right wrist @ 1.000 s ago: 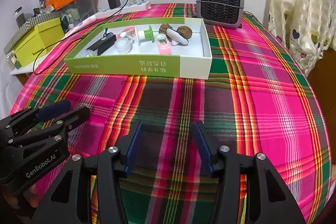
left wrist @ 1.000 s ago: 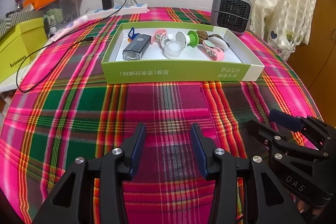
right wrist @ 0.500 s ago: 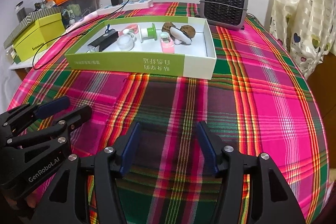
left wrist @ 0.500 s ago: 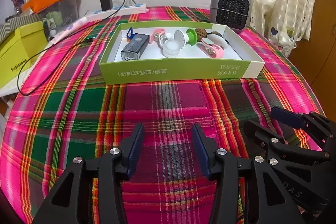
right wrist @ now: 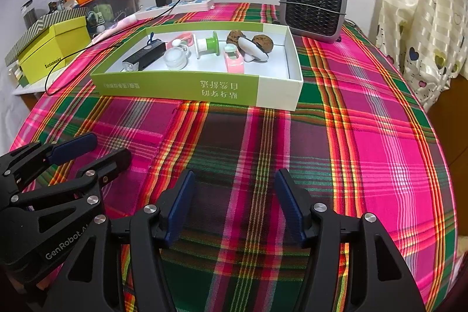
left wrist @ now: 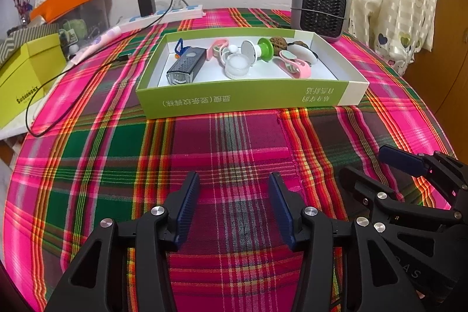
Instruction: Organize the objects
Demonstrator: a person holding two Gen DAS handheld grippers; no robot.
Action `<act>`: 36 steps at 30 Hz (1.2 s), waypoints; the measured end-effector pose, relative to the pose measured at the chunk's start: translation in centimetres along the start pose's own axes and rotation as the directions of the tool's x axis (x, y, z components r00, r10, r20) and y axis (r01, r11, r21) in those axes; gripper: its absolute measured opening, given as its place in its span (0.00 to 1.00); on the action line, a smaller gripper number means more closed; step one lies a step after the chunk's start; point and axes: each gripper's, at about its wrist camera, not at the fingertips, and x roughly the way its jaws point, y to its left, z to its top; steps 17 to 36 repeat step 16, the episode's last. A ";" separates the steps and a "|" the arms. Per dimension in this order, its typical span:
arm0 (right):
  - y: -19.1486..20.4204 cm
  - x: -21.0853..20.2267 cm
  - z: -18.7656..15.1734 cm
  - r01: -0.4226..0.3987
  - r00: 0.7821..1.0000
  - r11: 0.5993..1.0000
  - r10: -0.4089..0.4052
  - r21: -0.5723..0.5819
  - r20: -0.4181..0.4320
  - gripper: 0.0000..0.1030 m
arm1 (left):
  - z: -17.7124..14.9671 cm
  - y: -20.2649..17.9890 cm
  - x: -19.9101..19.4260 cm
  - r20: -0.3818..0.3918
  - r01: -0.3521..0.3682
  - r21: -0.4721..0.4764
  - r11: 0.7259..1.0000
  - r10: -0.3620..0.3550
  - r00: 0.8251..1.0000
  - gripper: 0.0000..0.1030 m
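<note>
Both tongs have spread wider — left tongs opening, right tongs apart, empty.

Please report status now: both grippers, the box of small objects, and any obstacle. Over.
Left gripper opening, nothing between jaws. Right gripper open, empty. Objects in green box, untouched. Plaid cloth before box bare. Over.

Pink, green and red plaid tablecloth under a lime-green, white-lined box; grey heater.
</note>
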 end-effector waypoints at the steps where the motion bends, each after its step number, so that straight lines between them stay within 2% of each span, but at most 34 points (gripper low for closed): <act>1: 0.0 0.0 0.0 0.000 1.000 1.000 0.000 0.000 0.000 0.57 | 0.0 0.0 0.0 0.000 0.000 0.000 1.000 0.000 1.000 0.46; 36: 0.0 -0.1 0.0 0.000 1.000 1.000 0.000 0.000 0.000 0.57 | 0.0 0.0 0.0 0.000 0.000 0.000 1.000 0.000 1.000 0.46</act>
